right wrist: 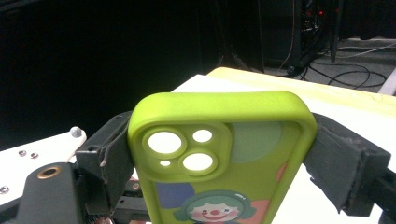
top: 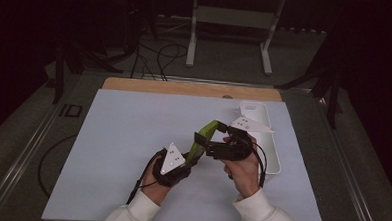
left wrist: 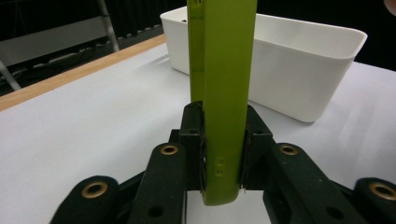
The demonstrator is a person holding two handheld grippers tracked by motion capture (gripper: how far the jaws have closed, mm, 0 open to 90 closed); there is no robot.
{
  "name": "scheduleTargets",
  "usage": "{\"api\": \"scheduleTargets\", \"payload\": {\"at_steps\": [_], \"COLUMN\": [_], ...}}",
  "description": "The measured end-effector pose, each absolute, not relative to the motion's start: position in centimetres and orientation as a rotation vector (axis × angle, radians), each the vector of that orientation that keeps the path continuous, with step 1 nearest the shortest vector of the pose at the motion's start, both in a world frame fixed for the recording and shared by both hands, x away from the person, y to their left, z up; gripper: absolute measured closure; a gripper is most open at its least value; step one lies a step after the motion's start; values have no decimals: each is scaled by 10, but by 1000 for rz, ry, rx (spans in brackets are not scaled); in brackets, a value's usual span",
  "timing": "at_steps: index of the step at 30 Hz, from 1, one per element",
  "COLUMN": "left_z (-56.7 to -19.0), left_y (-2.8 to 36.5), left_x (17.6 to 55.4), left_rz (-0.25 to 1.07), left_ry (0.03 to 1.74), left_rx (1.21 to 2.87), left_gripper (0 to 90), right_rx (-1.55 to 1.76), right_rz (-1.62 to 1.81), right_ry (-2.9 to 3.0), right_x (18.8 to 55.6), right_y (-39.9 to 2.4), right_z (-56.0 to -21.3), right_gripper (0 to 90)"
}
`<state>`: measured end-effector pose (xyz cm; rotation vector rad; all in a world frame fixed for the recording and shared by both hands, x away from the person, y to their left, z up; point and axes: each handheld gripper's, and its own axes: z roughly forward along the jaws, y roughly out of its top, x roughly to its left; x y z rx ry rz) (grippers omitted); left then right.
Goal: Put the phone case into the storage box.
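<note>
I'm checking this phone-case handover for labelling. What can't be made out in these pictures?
- Case: its lower part with the clown print is cut off by the bottom edge of the right gripper view; its top leaves the left gripper view's upper edge.
- Bin: in the high view the right gripper and hand cover part of it, so its contents stay unclear.

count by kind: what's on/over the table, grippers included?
Grippers: 2 (left gripper, right gripper)
Green phone case: 1
White bin: 1
Total: 4
</note>
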<state>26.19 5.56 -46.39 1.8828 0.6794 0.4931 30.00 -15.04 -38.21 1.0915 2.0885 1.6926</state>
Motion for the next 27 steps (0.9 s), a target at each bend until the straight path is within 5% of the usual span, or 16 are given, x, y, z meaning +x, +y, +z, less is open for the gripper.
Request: {"api": "scheduleTargets", "payload": {"at_steps": [16,27], "left_z": [-461,-458], "left_y": [61,64], "left_x": [266,268], "left_rz": [509,504], "left_ry": [801,812], "left_rx": [1838,1847], "left_gripper": [170,37], "right_rx": [1097,1089], "right_rz": [1688,1685], "right_ry": [2074,2075], "right_x": [301,300], "right_y": [-150,-148], "right_z": [-383,-383], "right_gripper": [156,156]}}
